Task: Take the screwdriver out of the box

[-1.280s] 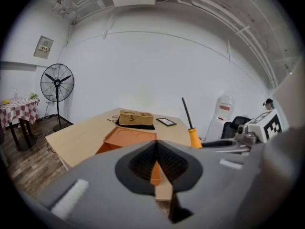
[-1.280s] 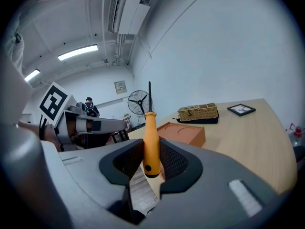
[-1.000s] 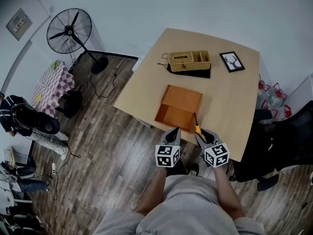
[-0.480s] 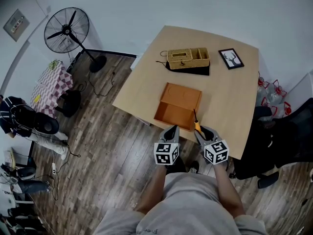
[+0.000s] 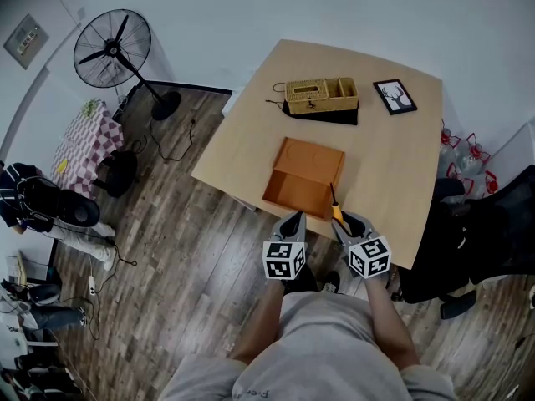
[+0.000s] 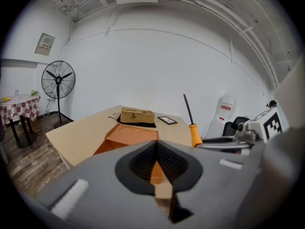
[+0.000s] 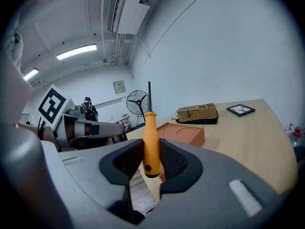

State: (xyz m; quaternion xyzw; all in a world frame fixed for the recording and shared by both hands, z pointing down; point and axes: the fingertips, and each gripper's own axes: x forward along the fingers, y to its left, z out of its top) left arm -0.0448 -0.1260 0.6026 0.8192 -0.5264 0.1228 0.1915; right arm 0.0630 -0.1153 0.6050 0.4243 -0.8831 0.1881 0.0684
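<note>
Orange handle up, black shaft pointing away from me: the screwdriver (image 7: 151, 132) sits clamped between the fingers of my right gripper (image 5: 344, 224), which are closed tight on the handle. It is out of the orange box (image 5: 305, 178), held in the air just off the box's near right corner, at about 4 o'clock from it. My left gripper (image 5: 292, 222) hovers at the box's near edge, around 6 o'clock, its fingers pressed together with nothing between them.

Compared with a second ago almost nothing has changed. Both grippers keep the same pose side by side, the screwdriver is gripped at the same angle, and the box lies where it was on the desk (image 5: 393, 165). Only my head has shifted, so everything sits slightly higher in the head view.

Beyond the box, at 12 o'clock, stands the wicker basket (image 5: 322, 97), with the small picture frame (image 5: 395, 96) at 1 o'clock.
</note>
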